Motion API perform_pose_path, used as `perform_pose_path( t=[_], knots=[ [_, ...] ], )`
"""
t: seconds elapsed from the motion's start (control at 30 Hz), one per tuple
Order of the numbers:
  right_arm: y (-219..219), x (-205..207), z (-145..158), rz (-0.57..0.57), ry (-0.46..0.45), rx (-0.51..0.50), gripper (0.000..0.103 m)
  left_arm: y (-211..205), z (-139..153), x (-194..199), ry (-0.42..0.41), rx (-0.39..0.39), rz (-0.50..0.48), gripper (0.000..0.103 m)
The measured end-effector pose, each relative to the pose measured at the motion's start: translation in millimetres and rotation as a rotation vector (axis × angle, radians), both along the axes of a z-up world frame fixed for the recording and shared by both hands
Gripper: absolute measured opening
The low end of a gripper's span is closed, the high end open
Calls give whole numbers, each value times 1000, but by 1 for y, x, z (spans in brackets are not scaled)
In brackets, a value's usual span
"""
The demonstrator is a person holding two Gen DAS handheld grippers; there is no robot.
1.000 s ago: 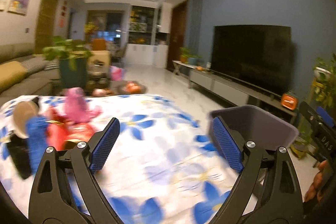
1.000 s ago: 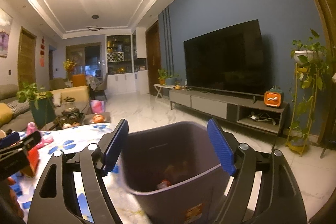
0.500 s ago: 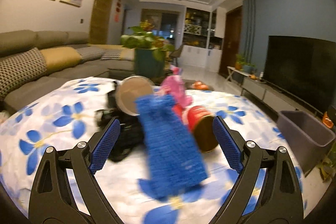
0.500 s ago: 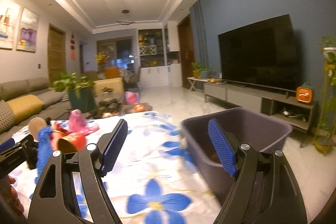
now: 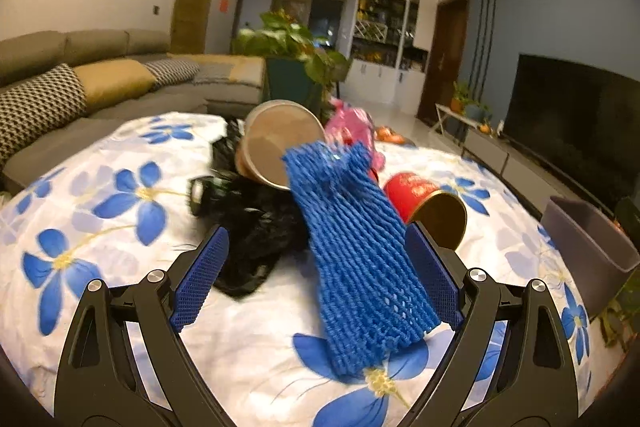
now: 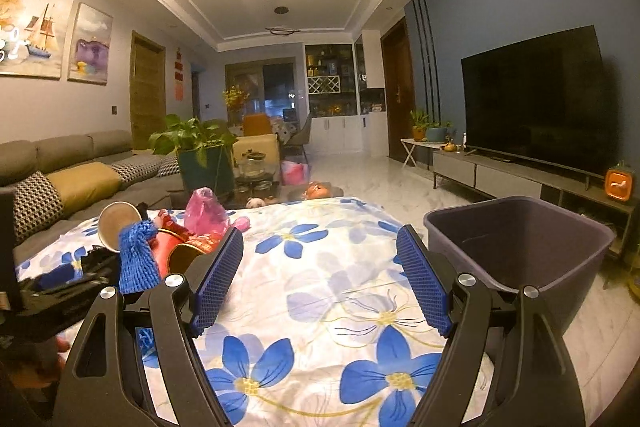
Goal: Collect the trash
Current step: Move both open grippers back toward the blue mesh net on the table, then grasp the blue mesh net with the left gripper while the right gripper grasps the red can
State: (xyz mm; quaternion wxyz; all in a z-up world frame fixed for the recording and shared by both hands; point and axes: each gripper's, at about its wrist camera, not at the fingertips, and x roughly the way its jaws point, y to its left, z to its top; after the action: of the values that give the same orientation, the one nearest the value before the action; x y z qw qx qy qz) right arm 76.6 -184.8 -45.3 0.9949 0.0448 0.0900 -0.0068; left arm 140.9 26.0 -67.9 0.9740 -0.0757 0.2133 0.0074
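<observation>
Two spread tongs [image 5: 316, 283], knitted blue foam net [image 5: 356, 259], crumpled black bag [image 5: 256, 227]

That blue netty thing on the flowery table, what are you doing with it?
A person is tidying up trash with a gripper in each hand. The left gripper is open around the blue foam net, which lies on the flowered tablecloth against a pile: a black bag, a paper cup, a red can and a pink bag. The right gripper is open and holds nothing, near the grey bin at the table's edge.
</observation>
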Motion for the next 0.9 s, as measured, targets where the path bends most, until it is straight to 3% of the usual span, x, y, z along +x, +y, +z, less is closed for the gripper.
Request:
perform_pose_path(
  t=[0.13,0.23,0.53,0.6,0.9],
  knots=[
    [2,4,-2,13,8,-7,77,-6,-8,20,64,-27,-48,88],
    [6,7,-4,25,16,-8,77,-7,-15,30,116,-35,-65,75],
    [19,14,-8,67,41,-18,77,-8,-18,28,134,-59,-110,27],
    [22,15,-8,72,42,-23,77,-7,-17,22,122,-60,-111,7],
    [39,21,-10,118,72,-25,77,4,10,-17,-22,-26,-89,5]
  ],
)
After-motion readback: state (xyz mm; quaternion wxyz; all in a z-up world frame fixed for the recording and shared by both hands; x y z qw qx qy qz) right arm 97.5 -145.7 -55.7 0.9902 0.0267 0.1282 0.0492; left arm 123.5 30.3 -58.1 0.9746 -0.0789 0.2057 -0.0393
